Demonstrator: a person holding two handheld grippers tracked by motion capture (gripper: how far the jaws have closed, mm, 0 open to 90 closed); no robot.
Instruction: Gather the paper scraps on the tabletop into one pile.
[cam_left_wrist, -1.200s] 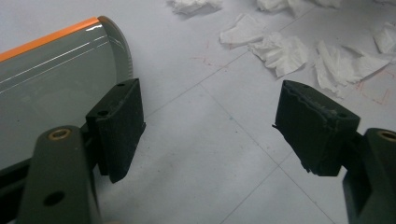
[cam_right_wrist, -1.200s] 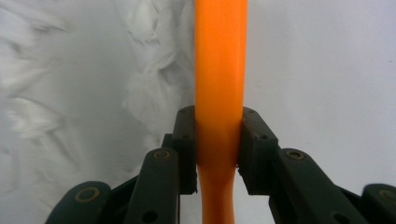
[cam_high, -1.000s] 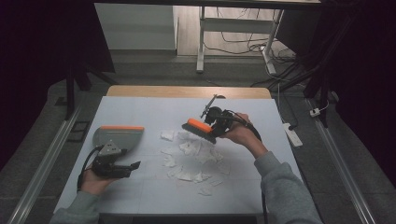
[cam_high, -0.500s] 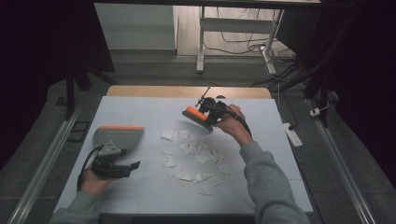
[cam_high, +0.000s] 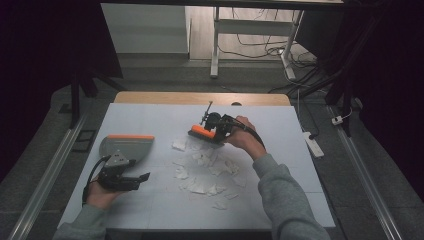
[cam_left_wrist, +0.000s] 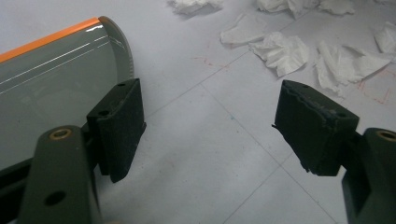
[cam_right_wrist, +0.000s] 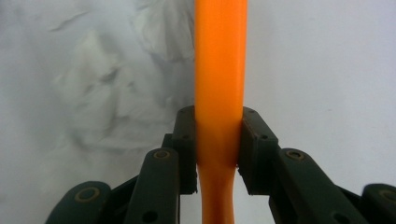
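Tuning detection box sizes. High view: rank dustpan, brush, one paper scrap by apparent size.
1. dustpan, largest.
2. brush held in the right gripper, smaller, though partly hidden by the gripper.
3. paper scrap, smallest.

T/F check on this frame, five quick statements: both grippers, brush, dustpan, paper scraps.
1. The right gripper is shut on the orange brush handle. True.
2. The left gripper grips the dustpan. False: its jaws stand open with bare table between them, and the dustpan lies beside one jaw.
3. Paper scraps lie on the table between dustpan and brush. True.
4. The scraps are already in the dustpan. False: they lie on the table, outside it.
5. The brush is at the near edge of the scraps. False: it is at their far edge.
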